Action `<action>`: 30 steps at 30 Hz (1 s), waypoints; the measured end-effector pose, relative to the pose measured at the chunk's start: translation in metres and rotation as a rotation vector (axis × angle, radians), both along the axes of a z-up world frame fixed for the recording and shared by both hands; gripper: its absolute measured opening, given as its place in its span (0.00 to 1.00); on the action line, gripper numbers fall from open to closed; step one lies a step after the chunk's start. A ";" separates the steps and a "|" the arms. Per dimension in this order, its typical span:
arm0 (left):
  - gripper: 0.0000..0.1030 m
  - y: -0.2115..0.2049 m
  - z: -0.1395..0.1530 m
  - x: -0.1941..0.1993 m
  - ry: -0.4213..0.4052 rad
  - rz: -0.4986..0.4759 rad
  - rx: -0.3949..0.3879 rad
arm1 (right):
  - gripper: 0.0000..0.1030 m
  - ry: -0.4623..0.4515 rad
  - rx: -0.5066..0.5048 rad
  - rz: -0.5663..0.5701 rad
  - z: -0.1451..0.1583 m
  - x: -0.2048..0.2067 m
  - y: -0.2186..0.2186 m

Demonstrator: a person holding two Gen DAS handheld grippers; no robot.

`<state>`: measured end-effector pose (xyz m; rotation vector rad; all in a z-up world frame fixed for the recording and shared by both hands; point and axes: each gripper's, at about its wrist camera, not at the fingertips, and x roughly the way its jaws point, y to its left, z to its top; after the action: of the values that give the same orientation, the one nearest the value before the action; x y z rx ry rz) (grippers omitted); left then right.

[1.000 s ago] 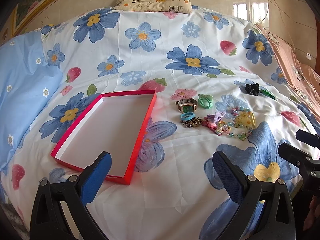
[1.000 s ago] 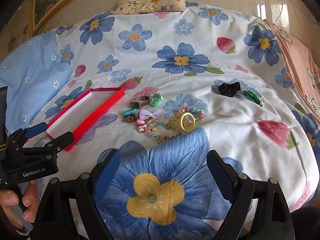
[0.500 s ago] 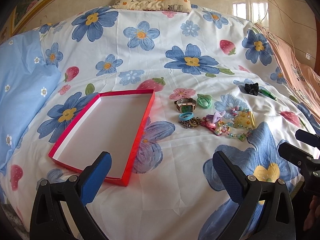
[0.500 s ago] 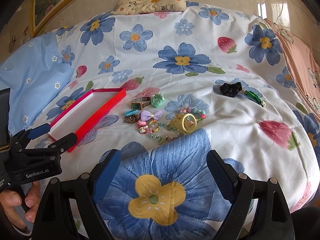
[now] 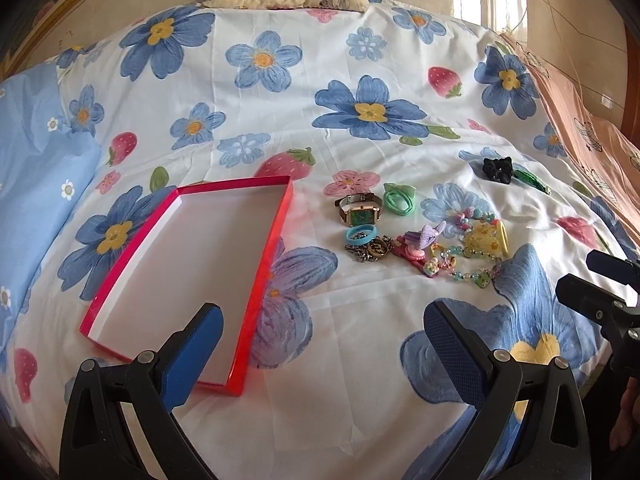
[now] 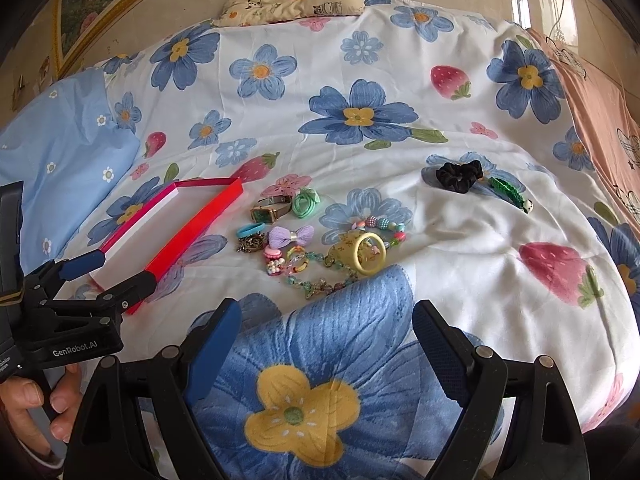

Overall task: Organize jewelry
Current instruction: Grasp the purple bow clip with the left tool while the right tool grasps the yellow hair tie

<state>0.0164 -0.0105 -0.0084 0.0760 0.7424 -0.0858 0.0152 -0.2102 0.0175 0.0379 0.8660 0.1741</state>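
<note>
Bright, soft daylight, sharp focus, strong fisheye bending with dark corners.

You have one shallow red cardboard box (image 5: 276,236) with a white inside, and one square green-faced wristwatch (image 5: 359,209). Count one black fabric scrunchie (image 6: 459,175), one lilac ribbon bow (image 6: 291,235), one small blue rubber ring (image 5: 360,236) and one yellow plastic bangle (image 6: 371,259). The tangled beaded strands can't be counted apart.
</note>
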 end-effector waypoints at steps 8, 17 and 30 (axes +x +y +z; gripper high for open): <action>0.85 -0.006 0.001 0.040 0.044 -0.068 -0.030 | 0.65 0.037 0.039 -0.026 -0.004 0.028 -0.015; 0.81 -0.016 -0.006 0.097 0.099 -0.170 -0.069 | 0.34 0.110 0.097 -0.031 -0.020 0.069 -0.021; 0.66 -0.048 -0.038 0.164 0.194 -0.300 -0.062 | 0.16 0.217 0.141 -0.018 -0.055 0.097 -0.025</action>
<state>0.1801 -0.0587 -0.0462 0.1209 0.9181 -0.4064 0.1122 -0.2357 -0.0372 0.1993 1.0684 0.2170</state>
